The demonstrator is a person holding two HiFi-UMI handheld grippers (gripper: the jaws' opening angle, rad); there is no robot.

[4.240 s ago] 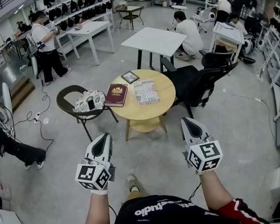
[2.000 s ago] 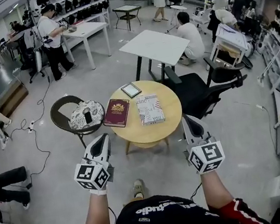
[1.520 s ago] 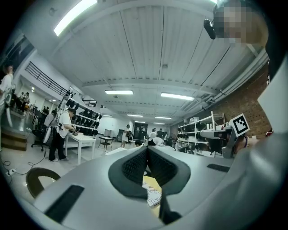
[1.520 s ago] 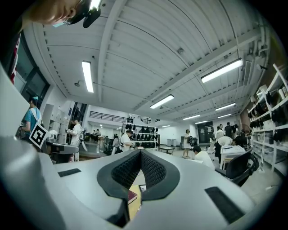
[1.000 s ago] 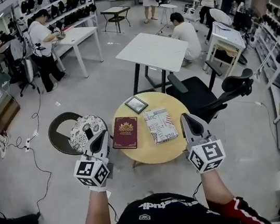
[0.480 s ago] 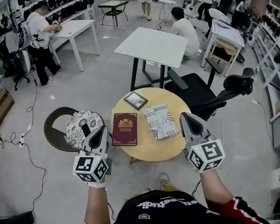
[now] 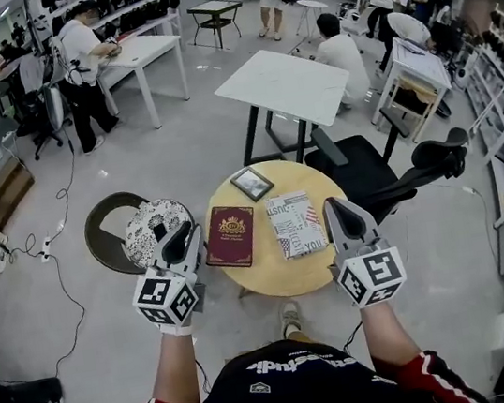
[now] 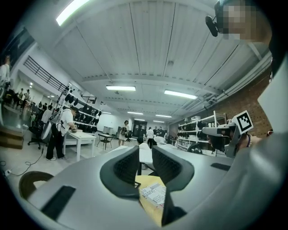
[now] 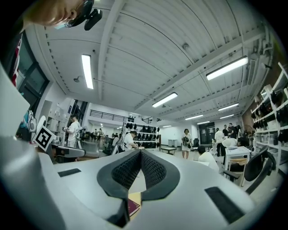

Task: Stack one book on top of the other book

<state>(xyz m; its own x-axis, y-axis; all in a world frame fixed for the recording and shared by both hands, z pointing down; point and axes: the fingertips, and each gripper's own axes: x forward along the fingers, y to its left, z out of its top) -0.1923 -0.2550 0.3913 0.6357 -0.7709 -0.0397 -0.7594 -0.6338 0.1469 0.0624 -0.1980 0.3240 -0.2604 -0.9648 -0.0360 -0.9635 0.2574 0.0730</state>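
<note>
**Q:** Head view: where did the two books lie?

**A:** I found both flat on the round wooden table [image 7: 273, 276], side by side with a gap between them, neither on the other. The red book [image 7: 230, 236] lay toward the table's 9 o'clock and the printed book [image 7: 295, 223] toward its 3 o'clock. A small picture frame [image 7: 252, 182] sat near 12 o'clock. A chair with a patterned cushion [image 7: 143, 234] stood just outside the rim at 9 o'clock.

**Q:** And the two grippers?

**A:** I held the left gripper [image 7: 180, 237] at about 8 o'clock of the table, near the red book. The right gripper [image 7: 337, 206] was at about 4 o'clock, near the printed book. Neither touched a book.

**Q:** State of the jaws?

**A:** In the left gripper view the jaws were opening. I saw a narrow gap between the pads with nothing in it; the table and the printed book showed beyond the gap. In the right gripper view the jaws were closed tip to tip and empty, with a corner of the red book visible below them.
</note>
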